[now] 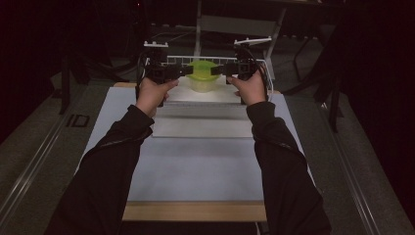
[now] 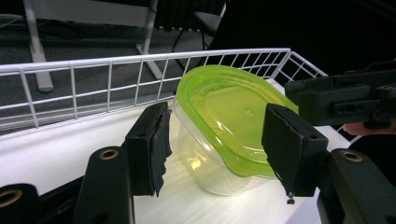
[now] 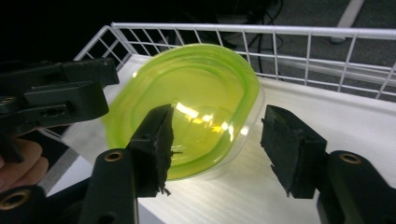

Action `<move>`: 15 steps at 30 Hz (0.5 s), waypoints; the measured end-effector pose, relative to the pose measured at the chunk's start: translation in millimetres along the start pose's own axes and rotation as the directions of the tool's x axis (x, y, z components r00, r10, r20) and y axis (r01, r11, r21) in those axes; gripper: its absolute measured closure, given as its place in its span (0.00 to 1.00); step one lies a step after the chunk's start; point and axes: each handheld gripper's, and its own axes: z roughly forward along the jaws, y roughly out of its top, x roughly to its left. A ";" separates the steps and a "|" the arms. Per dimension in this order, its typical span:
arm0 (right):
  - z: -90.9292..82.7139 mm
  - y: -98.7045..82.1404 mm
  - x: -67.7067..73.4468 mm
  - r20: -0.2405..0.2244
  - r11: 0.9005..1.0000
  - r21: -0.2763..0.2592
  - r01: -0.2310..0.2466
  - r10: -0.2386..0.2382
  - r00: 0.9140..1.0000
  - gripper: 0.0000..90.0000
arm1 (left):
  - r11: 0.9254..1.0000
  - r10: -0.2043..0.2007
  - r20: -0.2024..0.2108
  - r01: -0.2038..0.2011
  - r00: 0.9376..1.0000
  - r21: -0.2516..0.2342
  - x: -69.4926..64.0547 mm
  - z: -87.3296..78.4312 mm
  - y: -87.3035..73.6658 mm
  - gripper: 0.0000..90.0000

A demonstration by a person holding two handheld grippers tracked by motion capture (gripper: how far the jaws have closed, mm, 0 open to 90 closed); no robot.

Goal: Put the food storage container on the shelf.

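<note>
A clear plastic container with a lime-green lid (image 1: 202, 76) (image 2: 224, 116) (image 3: 196, 102) stands on a white raised shelf (image 1: 205, 98) at the far side of the table. My left gripper (image 1: 185, 71) (image 2: 217, 149) is at its left side, jaws open, with the container's near edge between the pads and a gap on each side. From the opposite side my right gripper (image 1: 218, 70) (image 3: 217, 149) faces it, also open, its pads apart from the tub's rim. Each gripper appears in the other's view: the right gripper (image 2: 345, 95) and the left gripper (image 3: 60, 93).
A low white wire rail (image 1: 176, 59) (image 2: 107, 70) (image 3: 280, 37) fences the shelf's back and sides, just behind the container. In front of the shelf lies a grey mat (image 1: 195, 161), with the table's wooden front edge (image 1: 195, 213) nearest me. Dark floor and furniture legs surround the table.
</note>
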 end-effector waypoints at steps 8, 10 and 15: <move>-16.4 -4.6 8.4 0.008 0.998 -0.024 0.061 -0.060 0.998 0.39 | 1.000 0.028 0.026 -0.029 0.999 0.005 -10.9 -16.4 -7.6 0.45; -20.2 -6.8 10.4 0.003 0.997 -0.026 0.069 -0.069 0.998 0.36 | 0.999 0.046 0.035 -0.046 0.998 0.004 -15.1 -21.0 -10.4 0.43; -29.0 -15.6 18.6 -0.003 0.993 -0.024 0.112 -0.112 0.994 0.30 | 0.998 0.055 0.052 -0.055 0.997 -0.006 -24.9 -32.5 -17.1 0.40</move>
